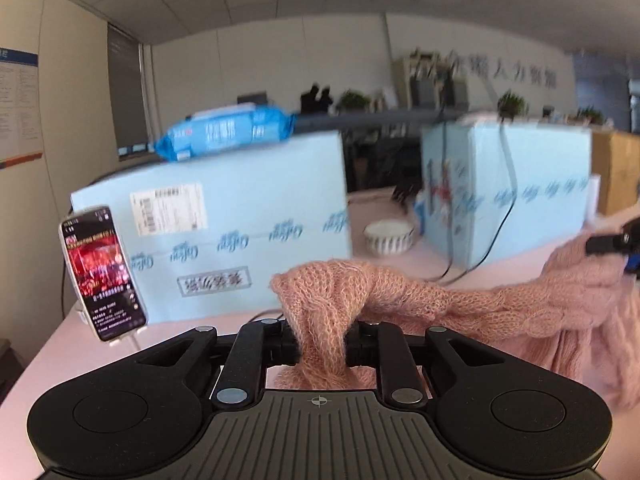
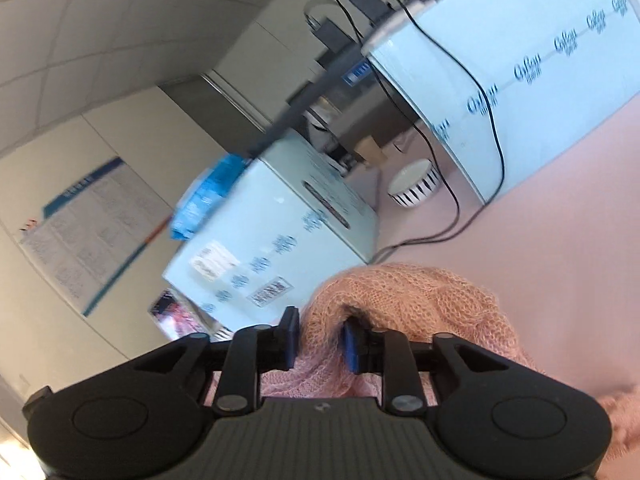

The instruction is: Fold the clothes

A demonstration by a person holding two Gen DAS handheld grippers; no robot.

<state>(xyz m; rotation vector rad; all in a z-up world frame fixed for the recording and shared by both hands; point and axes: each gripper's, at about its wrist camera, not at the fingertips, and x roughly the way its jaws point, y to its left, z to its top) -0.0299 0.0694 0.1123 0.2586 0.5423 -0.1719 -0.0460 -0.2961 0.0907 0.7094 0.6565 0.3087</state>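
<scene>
A pink knitted sweater is held up above the pink table, stretched between both grippers. My left gripper is shut on one bunched end of it. The sweater runs right to my right gripper, seen at the right edge of the left wrist view. In the right wrist view, my right gripper is shut on a fold of the sweater, tilted over the table.
Two light blue boxes stand at the back, a blue wipes pack on the left one. A phone leans against it. A striped bowl and black cables lie between the boxes.
</scene>
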